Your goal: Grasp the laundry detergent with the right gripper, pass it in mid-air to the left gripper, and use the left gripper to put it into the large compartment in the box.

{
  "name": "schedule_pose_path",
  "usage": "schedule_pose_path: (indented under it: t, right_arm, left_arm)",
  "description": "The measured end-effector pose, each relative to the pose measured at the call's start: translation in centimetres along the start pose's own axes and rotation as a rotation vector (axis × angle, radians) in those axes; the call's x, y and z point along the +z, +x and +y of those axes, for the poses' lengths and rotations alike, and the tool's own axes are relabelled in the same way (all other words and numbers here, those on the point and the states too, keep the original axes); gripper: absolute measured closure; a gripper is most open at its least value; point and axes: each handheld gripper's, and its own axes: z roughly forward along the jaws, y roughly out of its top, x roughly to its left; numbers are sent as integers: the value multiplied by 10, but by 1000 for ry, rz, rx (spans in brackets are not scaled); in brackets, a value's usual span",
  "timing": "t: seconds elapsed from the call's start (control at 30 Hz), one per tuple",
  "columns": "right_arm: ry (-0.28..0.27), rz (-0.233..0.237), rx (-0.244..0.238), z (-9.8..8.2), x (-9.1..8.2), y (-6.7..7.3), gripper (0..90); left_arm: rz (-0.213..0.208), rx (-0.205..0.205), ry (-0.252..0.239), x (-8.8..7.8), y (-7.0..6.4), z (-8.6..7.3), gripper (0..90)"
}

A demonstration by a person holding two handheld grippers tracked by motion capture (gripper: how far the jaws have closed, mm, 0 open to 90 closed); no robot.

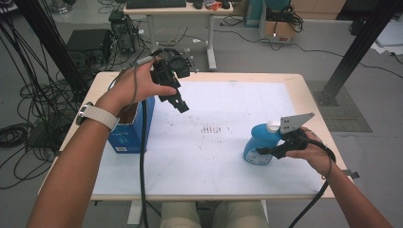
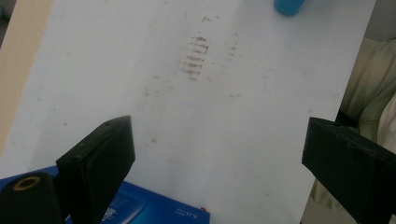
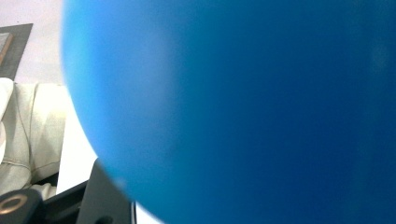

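A blue bottle (image 1: 256,145) with a white cap stands on the white mat (image 1: 223,161) at the right. My right gripper (image 1: 267,151) is shut on its body from the right side, level with the table. In the right gripper view the bottle (image 3: 243,107) is very close and blurred, and one black jaw shows at the lower left. My left gripper (image 1: 181,105) hangs above the mat's left part, tilted down and to the right. In the left gripper view its jaws stand wide open (image 2: 219,154) with only the mat between them. The bottle's base (image 2: 289,5) shows at the top edge there.
An open blue box (image 1: 129,130) stands at the table's left edge, under my left forearm; its corner (image 2: 159,212) shows below the left jaws. Brown smudges (image 1: 211,128) mark the mat's middle. Behind the table are a desk (image 1: 178,9), floor cables and black frame posts (image 1: 361,45).
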Motion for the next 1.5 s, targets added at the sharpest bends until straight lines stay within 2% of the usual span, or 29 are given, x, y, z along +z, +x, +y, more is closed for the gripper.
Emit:
schedule_pose_path:
  t: [0.8,1.07,1.23,1.5]
  right_arm:
    - [-10,6,-1,2,-3,1,437]
    - [-40,-8,-1,16,-17,2,435]
    - [-56,11,25,26,-26,3,435]
    - [-67,50,17,49,-36,11,435]
  left_arm:
    - [-1,0,-6,-1,-3,-2,97]
    - [3,3,3,-5,-11,-2,92]
    - [7,-1,-4,-12,-17,-3,84]
    - [22,10,-24,-26,-30,0,84]
